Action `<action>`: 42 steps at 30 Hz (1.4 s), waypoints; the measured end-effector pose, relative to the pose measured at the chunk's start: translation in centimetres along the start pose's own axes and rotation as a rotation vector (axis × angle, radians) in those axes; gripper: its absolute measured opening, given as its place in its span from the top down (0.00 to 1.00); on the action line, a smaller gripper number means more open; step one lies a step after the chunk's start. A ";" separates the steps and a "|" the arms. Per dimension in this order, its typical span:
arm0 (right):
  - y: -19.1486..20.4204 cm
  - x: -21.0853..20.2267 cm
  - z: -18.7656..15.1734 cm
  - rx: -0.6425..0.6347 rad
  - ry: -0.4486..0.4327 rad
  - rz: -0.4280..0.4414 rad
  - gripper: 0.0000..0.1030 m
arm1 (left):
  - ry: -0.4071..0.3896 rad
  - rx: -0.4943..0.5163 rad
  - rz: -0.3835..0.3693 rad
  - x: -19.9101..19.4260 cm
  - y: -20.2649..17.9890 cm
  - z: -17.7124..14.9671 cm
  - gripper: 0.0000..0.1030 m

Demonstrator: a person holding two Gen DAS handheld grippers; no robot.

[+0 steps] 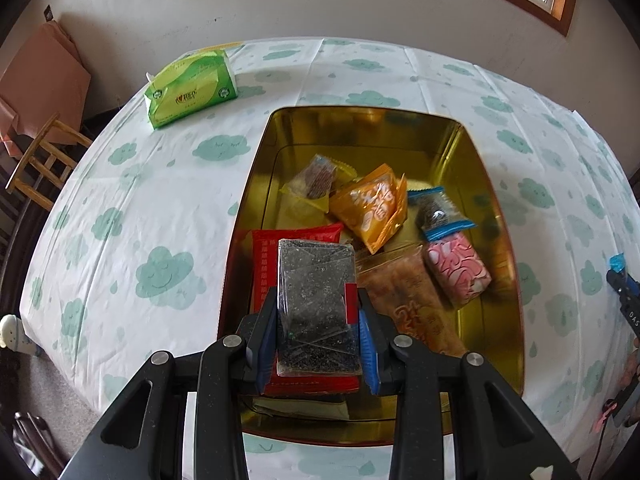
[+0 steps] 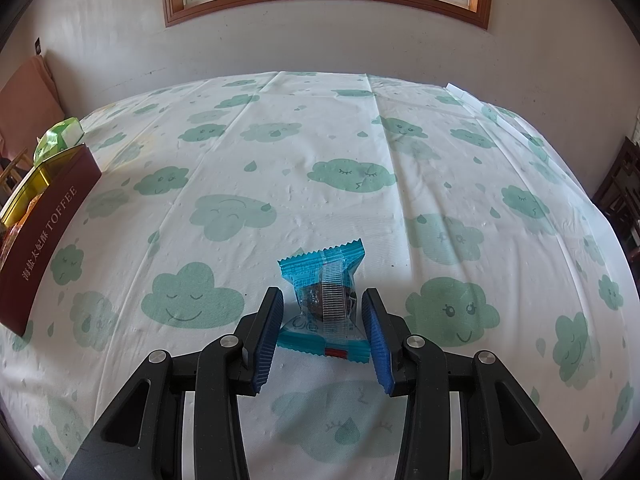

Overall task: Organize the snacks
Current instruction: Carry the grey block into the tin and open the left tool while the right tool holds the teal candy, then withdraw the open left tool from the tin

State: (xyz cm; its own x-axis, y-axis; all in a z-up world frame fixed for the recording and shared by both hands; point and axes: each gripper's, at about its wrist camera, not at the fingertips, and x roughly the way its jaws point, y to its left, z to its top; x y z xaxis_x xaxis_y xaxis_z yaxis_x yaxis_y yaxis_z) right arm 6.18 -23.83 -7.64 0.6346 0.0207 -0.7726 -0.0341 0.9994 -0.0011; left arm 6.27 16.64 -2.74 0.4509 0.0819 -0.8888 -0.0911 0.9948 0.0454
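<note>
Mostly done: gold tin (image 1: 496, 184) on the bench held several snacks. Left tongs (image 1: 323, 332) gripped a dark sesame bar (image 1: 316, 280) over the tin; right tongs (image 2: 325, 322) gripped a blue-wrapped snack (image 2: 326, 296) above bench centre, still outside.

an open tin (image 1: 496, 200) is set on the table (image 1: 160, 200), with several wrapped snacks (image 1: 372, 208) laid inside. a tissue pack (image 1: 192, 88) is placed behind it, leftward. a small snack packet (image 2: 326, 300) is found, seemingly on the cloth, right of the tin.
</note>
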 end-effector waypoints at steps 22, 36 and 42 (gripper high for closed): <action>0.0 0.0 0.0 0.000 0.000 -0.001 0.59 | 0.003 -0.005 0.030 0.6 0.3 -0.1 0.62; 0.1 0.0 0.0 0.001 0.001 -0.001 0.59 | -0.076 -0.016 0.018 -2.5 0.1 0.1 0.45; 0.1 0.0 0.1 0.002 0.008 -0.003 0.59 | -0.089 -0.022 -0.001 -3.3 -0.2 -0.1 0.41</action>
State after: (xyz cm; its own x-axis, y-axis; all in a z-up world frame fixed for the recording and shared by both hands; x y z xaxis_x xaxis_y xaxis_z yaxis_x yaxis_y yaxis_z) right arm 6.29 -23.69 -7.60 0.6284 0.0179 -0.7777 -0.0308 0.9995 -0.0019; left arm 4.72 16.13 0.17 0.5284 0.0865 -0.8446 -0.1098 0.9934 0.0331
